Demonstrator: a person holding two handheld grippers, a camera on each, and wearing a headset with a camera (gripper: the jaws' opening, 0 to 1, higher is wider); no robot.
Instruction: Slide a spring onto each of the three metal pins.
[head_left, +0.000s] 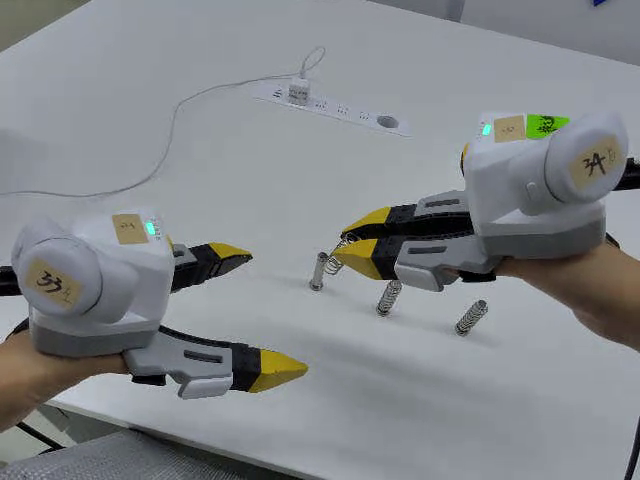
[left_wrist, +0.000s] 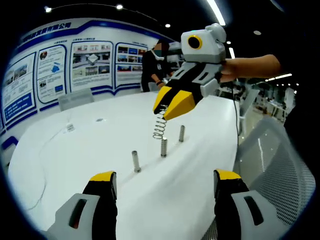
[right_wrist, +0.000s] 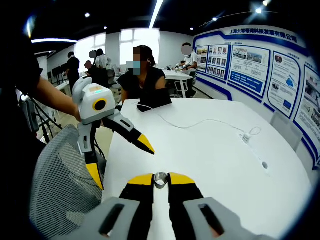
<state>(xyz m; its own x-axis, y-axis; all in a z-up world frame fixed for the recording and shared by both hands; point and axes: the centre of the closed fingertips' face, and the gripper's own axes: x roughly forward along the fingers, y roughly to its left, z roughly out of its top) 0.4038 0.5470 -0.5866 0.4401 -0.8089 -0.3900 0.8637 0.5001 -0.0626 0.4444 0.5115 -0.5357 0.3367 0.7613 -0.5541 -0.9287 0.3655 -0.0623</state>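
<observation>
Left gripper (head_left: 265, 315) hangs wide open. Bare pin (head_left: 318, 270) stands just left of the spring (head_left: 335, 263) pinched in the right gripper (head_left: 342, 241). Two rightward pins (head_left: 388, 297) seem already sprung, so this is the last. Next: centre coil over pin, then lower.

The round sticker (head_left: 52, 284) on the body of the left claw (head_left: 278, 314) bears a handwritten "33". The matching sticker (head_left: 592, 163) on the right claw (head_left: 342, 240) reads what looks like "3A". The dark print on the right claw's green label (head_left: 545, 125) is too small to read. The wall boards (right_wrist: 250, 55) carry Chinese headings, also too small to read.
</observation>
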